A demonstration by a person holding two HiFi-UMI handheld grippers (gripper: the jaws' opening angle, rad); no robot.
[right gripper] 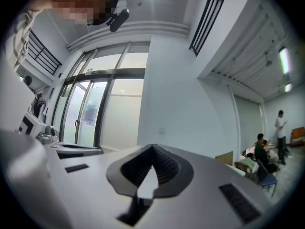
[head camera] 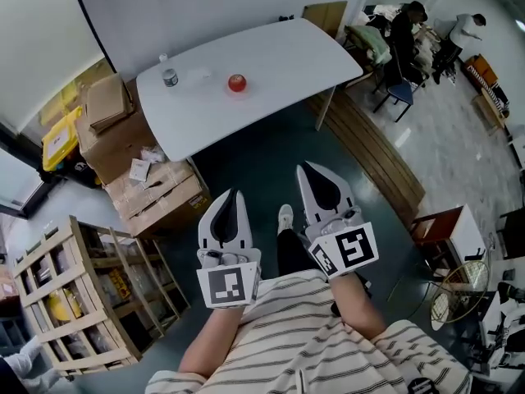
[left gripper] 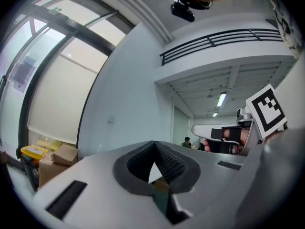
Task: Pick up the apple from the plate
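Observation:
A red apple [head camera: 237, 82] sits on the white table [head camera: 279, 64] far ahead of me; I cannot make out a plate under it. A small bottle [head camera: 170, 76] stands to the apple's left. Both grippers are held level near my body, well short of the table. The left gripper [head camera: 234, 193] is shut with nothing in it, its jaws meeting at the tip [left gripper: 153, 144]. My right gripper [head camera: 305, 168] is shut and empty too, its tips touching [right gripper: 153, 147]. Neither gripper view shows the apple.
Cardboard boxes [head camera: 156, 189] are stacked by the table's left end, with a yellow bin [head camera: 57, 139] behind them. A wooden rack [head camera: 74, 298] stands at lower left. Planks [head camera: 369, 146] lie right of the table. People [head camera: 408, 29] sit at the back right.

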